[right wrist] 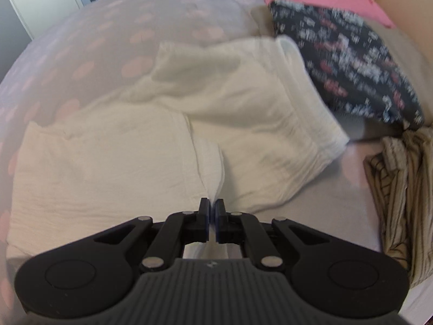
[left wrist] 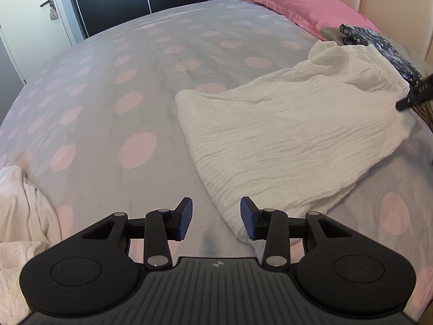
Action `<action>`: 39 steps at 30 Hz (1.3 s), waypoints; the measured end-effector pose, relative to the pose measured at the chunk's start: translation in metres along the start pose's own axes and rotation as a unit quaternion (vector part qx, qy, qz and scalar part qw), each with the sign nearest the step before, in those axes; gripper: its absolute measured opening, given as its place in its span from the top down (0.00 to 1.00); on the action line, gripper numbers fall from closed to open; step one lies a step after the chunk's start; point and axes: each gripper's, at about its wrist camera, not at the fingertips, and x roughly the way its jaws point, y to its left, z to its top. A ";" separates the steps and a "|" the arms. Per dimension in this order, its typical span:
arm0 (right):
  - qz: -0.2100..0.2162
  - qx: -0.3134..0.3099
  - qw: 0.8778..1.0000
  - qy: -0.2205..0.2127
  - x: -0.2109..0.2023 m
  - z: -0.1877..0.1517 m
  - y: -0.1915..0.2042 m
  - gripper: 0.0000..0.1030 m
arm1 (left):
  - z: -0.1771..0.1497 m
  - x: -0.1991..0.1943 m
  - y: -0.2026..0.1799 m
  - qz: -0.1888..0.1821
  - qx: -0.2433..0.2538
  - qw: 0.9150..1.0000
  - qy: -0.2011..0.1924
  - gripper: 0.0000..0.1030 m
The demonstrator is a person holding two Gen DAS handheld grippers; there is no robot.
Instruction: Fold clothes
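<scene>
My right tongs (right wrist: 212,218) pinch a fold of the crinkled white cotton garment (right wrist: 113,151); my left tongs (left wrist: 216,218) hang apart over the grey, pink-dotted bedcover (left wrist: 108,86). A dark floral cloth (right wrist: 351,62) lies just beyond.

Two grippers (left wrist: 216,218) (right wrist: 212,220), four garments, one pillow (left wrist: 297,5)

Left hand-held gripper (left wrist: 216,218) agape, right (right wrist: 212,220) pinched.

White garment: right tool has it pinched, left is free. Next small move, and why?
Probably close the open left tool on the white garment edge just to its right. The right tool is shut on a fold, so a second grip would let both carry it over.
</scene>
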 end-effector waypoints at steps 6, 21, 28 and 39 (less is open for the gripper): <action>0.026 0.007 0.999 -0.021 -0.001 0.014 -0.010 0.60 | 0.015 0.019 -0.003 0.006 -0.014 1.000 0.018 0.63; 0.051 0.044 0.997 0.024 0.058 0.026 -0.014 0.43 | 0.013 0.069 0.011 -0.053 -0.121 0.987 0.089 0.48; 0.031 0.012 0.999 0.013 0.064 0.020 0.001 0.69 | 0.007 0.081 0.007 -0.055 -0.132 0.985 0.097 0.79; 0.045 -0.014 0.999 0.016 0.043 0.004 0.027 0.88 | 0.010 0.019 0.012 -0.001 -0.124 0.991 0.049 0.93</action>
